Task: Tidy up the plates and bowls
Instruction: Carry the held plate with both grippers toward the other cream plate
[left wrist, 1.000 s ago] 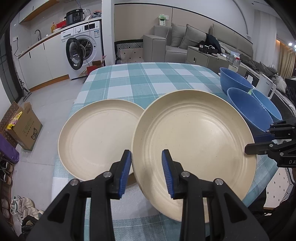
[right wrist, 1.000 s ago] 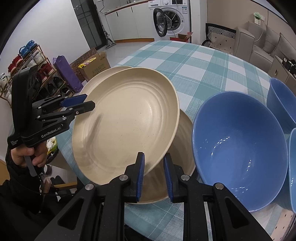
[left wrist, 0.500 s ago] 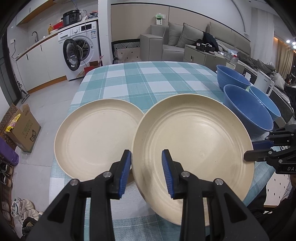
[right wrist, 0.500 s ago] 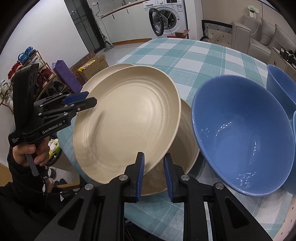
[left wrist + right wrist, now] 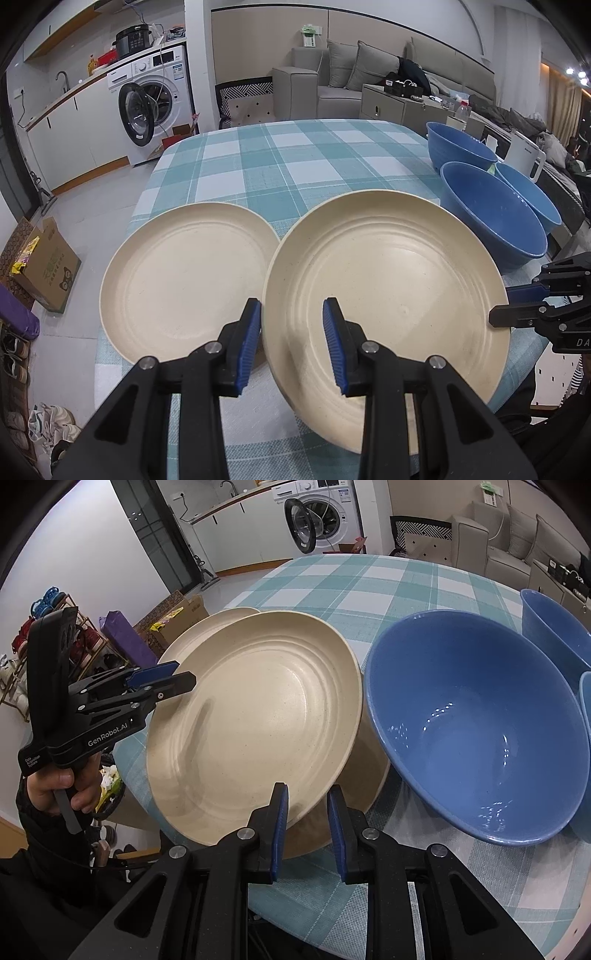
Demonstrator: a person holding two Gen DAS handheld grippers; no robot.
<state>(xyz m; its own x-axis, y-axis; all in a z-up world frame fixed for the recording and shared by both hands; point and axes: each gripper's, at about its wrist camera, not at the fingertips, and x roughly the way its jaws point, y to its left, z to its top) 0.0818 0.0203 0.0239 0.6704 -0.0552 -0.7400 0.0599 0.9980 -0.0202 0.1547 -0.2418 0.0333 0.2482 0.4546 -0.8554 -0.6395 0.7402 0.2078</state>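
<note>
A cream plate [image 5: 384,306] hangs tilted over the near edge of the checked table [image 5: 295,158]. My left gripper [image 5: 291,341] is shut on its left rim. My right gripper [image 5: 308,823] is shut on the opposite rim and shows in the left wrist view as the right gripper [image 5: 517,304]. In the right wrist view the held plate [image 5: 258,720] covers most of a second cream plate [image 5: 354,775] lying beneath it. A third cream plate [image 5: 184,280] lies flat to the left. Three blue bowls stand at the right, the nearest bowl [image 5: 476,731] beside the plates.
The other two blue bowls [image 5: 461,151] [image 5: 532,195] sit near the table's right edge, next to a white jug [image 5: 524,158]. On the floor at the left are a cardboard box [image 5: 48,273] and shoes. A washing machine [image 5: 155,103] and sofa stand behind.
Both grippers keep their hold on the raised plate. The right wrist has rolled slightly, so the near blue bowl now sits higher and closer to the plates in its view.
</note>
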